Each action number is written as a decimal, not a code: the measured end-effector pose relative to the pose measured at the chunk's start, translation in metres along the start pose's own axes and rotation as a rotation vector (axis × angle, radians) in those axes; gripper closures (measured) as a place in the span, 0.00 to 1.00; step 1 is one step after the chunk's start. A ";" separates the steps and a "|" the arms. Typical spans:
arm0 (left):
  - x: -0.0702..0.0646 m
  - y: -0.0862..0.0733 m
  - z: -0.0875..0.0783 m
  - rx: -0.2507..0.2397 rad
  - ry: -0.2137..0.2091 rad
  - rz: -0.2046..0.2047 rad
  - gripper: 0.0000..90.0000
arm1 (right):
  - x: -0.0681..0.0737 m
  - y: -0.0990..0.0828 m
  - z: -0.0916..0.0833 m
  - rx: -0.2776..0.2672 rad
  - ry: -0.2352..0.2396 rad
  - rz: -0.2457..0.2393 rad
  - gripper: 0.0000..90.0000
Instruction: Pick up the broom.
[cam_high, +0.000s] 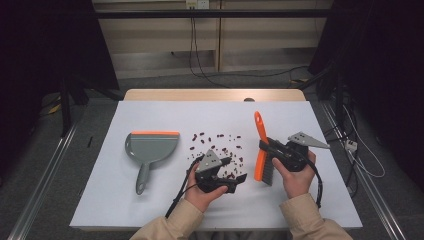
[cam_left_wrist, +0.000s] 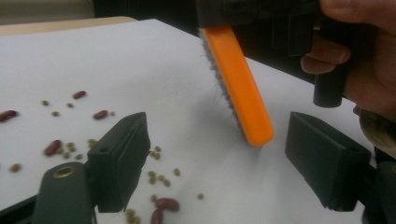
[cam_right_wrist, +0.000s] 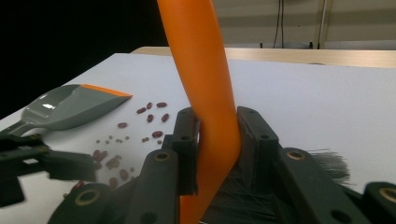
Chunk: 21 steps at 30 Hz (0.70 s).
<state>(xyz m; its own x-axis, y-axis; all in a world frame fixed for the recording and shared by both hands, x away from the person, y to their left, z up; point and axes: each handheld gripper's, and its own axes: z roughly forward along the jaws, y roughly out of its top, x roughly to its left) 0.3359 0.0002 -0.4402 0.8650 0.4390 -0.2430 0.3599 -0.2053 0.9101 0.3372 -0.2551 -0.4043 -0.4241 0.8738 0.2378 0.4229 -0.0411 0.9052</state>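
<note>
An orange brush with dark bristles hangs tilted over the white table top, its handle pointing to the far side. My right gripper is shut on its handle, and in the right gripper view both jaws press the orange handle. My left gripper is just left of the brush, open. In the left gripper view the brush head hangs beyond the spread jaws and touches neither. Red and green beans lie scattered between the grippers and a grey dustpan with an orange lip.
The white sheet covers a wooden table whose far edge shows behind it. The dustpan lies flat at the left, handle toward the person. Beans lie right under the left jaws. Cables trail on the floor beyond.
</note>
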 end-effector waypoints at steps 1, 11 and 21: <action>-0.001 -0.001 0.005 0.005 -0.010 -0.006 0.29 | 0.003 0.000 0.001 -0.001 0.004 -0.003 0.78; -0.005 0.002 0.015 0.005 -0.006 -0.016 0.72 | 0.036 0.012 0.007 -0.042 0.088 -0.006 0.79; 0.006 0.015 -0.014 -0.045 0.121 -0.060 0.78 | 0.057 0.026 0.014 -0.087 0.078 -0.006 0.50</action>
<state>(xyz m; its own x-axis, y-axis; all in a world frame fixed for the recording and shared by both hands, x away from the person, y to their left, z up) 0.3419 0.0124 -0.4233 0.7930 0.5519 -0.2579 0.3913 -0.1369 0.9100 0.3355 -0.2001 -0.3718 -0.4890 0.8339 0.2559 0.3509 -0.0805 0.9330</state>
